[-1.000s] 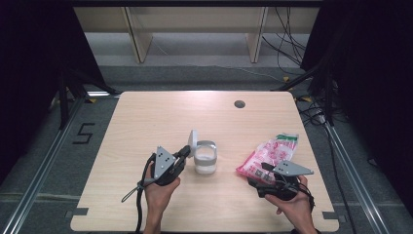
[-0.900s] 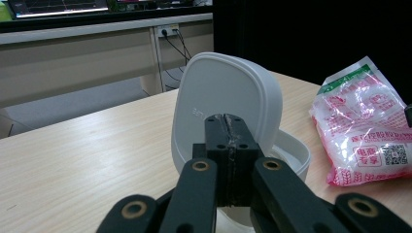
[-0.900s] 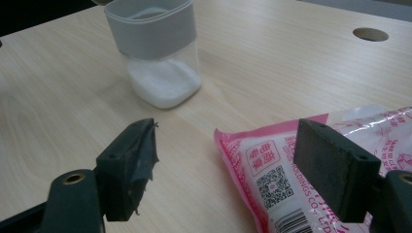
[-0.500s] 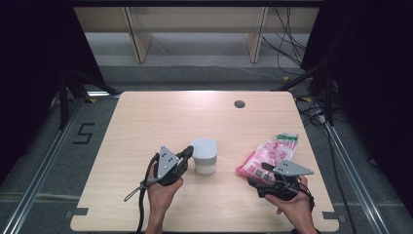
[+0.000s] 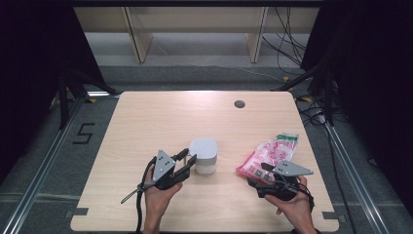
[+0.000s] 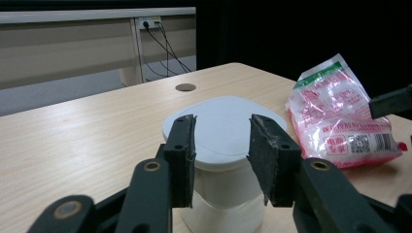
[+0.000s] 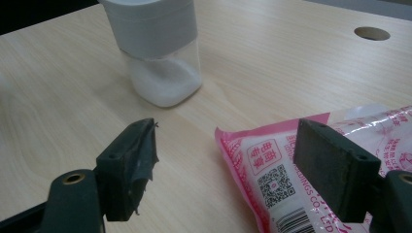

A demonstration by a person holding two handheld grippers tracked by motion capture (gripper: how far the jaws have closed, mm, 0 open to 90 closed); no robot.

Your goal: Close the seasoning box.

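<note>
A white lidded jar (image 5: 203, 156) with white powder at its bottom (image 7: 163, 85) stands mid-table, its lid (image 6: 221, 109) down flat. My left gripper (image 5: 187, 159) sits just left of it, touching nothing. Its jaws (image 6: 221, 133) have just been opening and stand apart in front of the lid, nothing between the pads. A pink printed bag (image 5: 270, 153) lies flat at the right. My right gripper (image 5: 262, 171) rests at the bag's near end, open wide (image 7: 233, 141), one jaw above the bag (image 7: 291, 160), the other above bare wood.
The wooden table (image 5: 160, 117) has a round cable hole (image 5: 239, 104) near its far edge. Bare wood lies to the left of the jar and behind it. Beyond the table are a grey floor, bench legs and cables. Dark curtains flank both sides.
The jar's lid flap, upright a second ago beside the left gripper, now lies shut on the jar. The left jaws have parted. The right gripper and bag have not moved.
</note>
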